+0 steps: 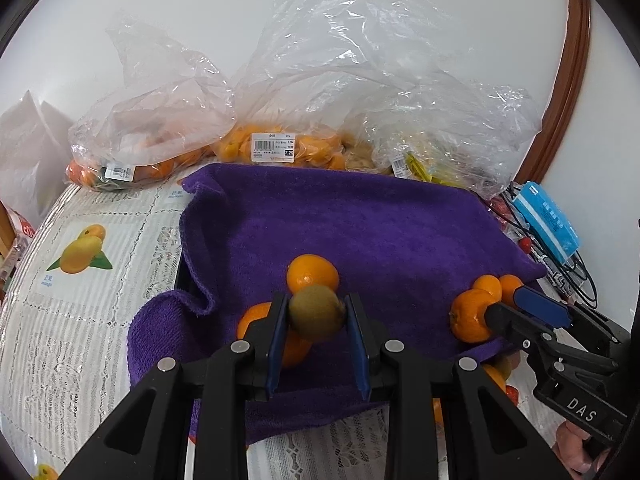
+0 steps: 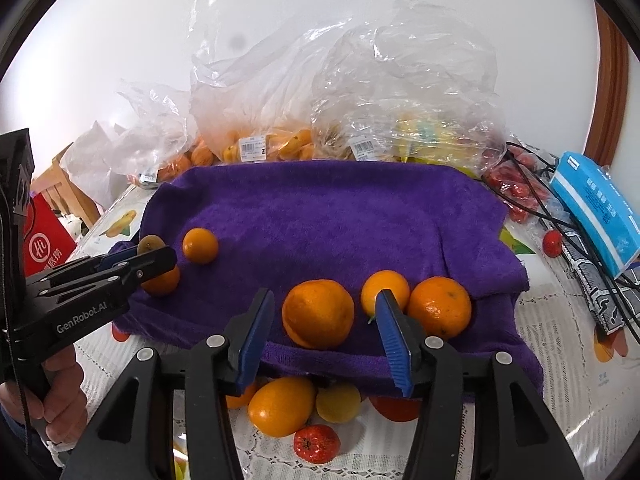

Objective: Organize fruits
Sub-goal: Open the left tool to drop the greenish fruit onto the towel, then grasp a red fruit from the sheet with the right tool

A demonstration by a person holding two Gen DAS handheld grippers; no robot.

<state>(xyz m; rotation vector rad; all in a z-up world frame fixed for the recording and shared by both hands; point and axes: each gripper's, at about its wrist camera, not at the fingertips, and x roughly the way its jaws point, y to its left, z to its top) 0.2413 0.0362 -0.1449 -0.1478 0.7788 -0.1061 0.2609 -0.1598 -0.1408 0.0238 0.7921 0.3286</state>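
Purple towel (image 2: pixel 320 216) covers the bench (image 1: pixel 80 320). Left hand-held gripper (image 1: pixel 318 312) is clamped on a kiwi (image 1: pixel 316 316) above the towel's near left. Right hand-held gripper (image 2: pixel 324 320) stands apart around a large orange (image 2: pixel 318 314), pads clear, near right.
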